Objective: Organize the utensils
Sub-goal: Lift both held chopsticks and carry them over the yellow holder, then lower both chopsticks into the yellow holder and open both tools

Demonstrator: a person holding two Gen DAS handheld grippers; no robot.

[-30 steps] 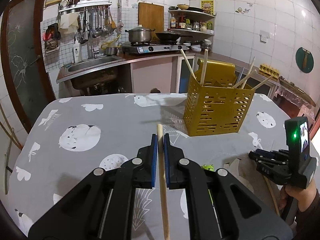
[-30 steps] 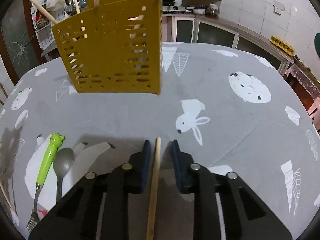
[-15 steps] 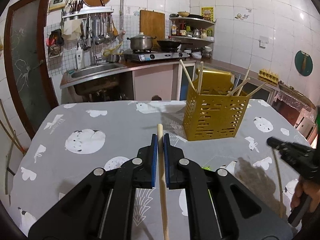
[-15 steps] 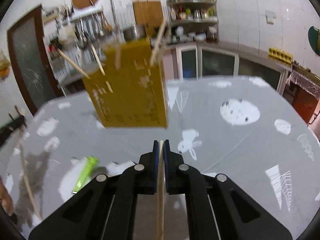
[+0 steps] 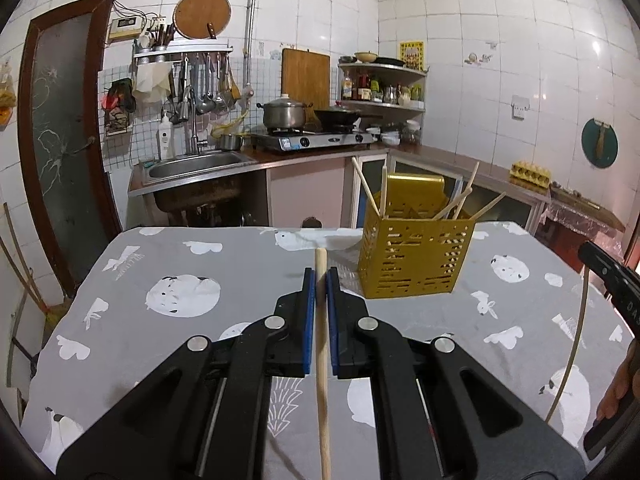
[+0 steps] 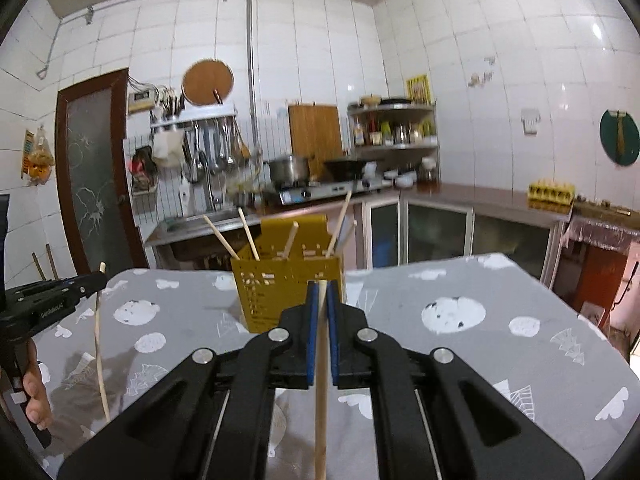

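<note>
1. Both claws have risen off the grey animal-print bench [image 5: 172,256] since earlier.
2. Left claw [image 5: 320,280] pinches a pale wooden chopstick [image 5: 322,360]; right claw [image 6: 320,292] clamps another wooden chopstick [image 6: 320,408].
3. Each is held lengthwise, likely for dropping into the yellow perforated plastic holder [image 6: 288,284] ahead.

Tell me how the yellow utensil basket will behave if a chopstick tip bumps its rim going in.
The yellow basket looks like thin slotted plastic, so probably light and apt to slide on the cloth-covered table. It stands taller than its base is deep, so a knock at the rim may tip it. The leaning chopsticks inside would likely rattle and shift.
</note>
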